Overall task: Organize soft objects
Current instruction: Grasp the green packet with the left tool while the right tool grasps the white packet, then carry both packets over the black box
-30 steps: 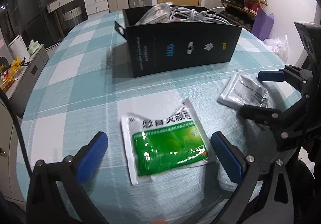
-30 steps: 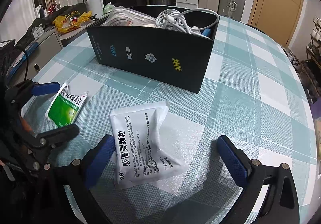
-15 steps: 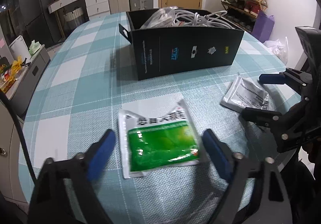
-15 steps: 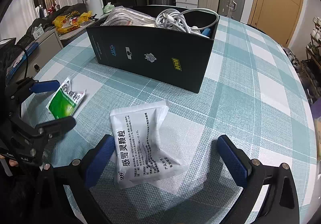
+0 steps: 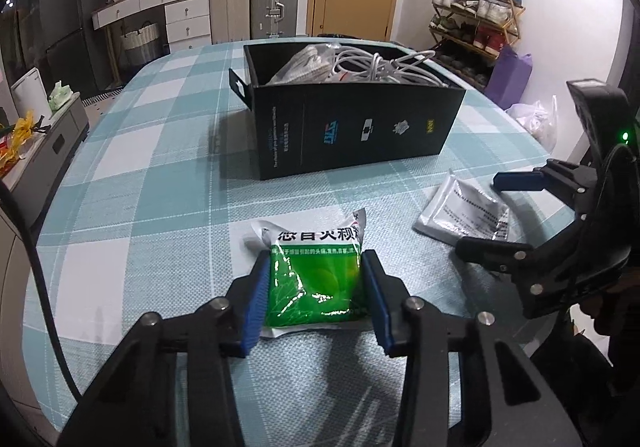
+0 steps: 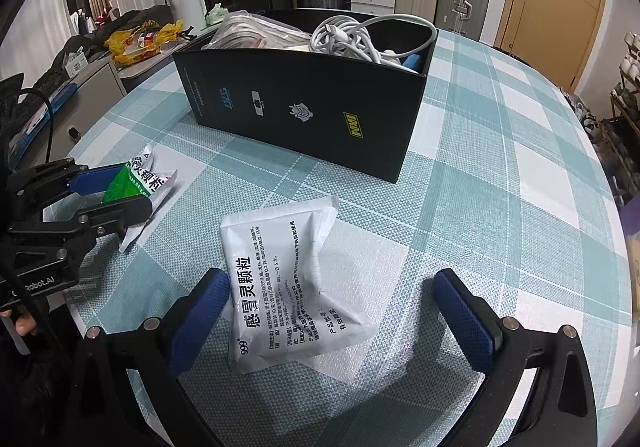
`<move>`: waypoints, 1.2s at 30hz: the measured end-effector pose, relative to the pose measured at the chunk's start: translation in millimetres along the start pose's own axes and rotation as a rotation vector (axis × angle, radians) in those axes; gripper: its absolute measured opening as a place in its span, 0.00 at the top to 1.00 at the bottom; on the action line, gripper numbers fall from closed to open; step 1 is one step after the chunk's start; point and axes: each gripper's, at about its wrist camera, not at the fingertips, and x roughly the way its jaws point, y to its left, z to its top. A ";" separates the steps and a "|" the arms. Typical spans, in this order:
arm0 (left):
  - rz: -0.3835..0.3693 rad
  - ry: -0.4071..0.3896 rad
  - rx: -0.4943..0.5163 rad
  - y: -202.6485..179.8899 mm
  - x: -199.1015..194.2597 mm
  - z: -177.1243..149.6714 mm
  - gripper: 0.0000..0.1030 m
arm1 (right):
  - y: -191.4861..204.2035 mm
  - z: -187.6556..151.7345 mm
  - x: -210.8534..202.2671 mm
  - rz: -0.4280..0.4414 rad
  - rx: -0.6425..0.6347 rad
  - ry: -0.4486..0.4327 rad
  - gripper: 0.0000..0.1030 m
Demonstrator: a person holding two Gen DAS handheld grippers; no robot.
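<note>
Glossy green-and-white film forms the soft sachet [image 5: 316, 279] that sits between the blue ribbed pads of your left tongs [image 5: 316, 297]. Their jaws have just been closing, and both pads now press the sachet's sides, so that its crinkled face bulges between them while it lies on the woven teal-and-white checked tablecloth [image 5: 160, 175].

Ahead of those tongs stands a rectangular black cardboard box [image 5: 352, 135] with printed logos on its matte front wall. It holds clear crinkled plastic packets [image 5: 304, 65] at its left end and a tangle of smooth white cables [image 5: 384, 67] toward its right end.

Moving right, a matte white sachet [image 6: 288, 283] with black print lies flat and slightly puffed on the cloth. Your right tongs [image 6: 332, 317] stand spread wide around its near end. The left pad is just beside the sachet's edge, the right pad well apart from it; nothing is gripped. The box is beyond this sachet, apart from it.
</note>
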 end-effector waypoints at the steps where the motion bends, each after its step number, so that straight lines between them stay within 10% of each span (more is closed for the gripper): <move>1: 0.000 -0.004 -0.003 0.5 -0.7 0.2 0.59 | 0.1 -0.4 -0.4 0.003 -0.002 -0.002 0.01; 18: -0.022 -0.042 -0.026 3.5 -7.9 2.6 0.58 | 20.7 -2.1 -11.7 0.064 -0.087 -0.057 0.59; 36: -0.032 -0.087 -0.024 -1.4 -18.5 9.8 0.58 | 21.3 -0.6 -18.4 0.083 -0.096 -0.103 0.67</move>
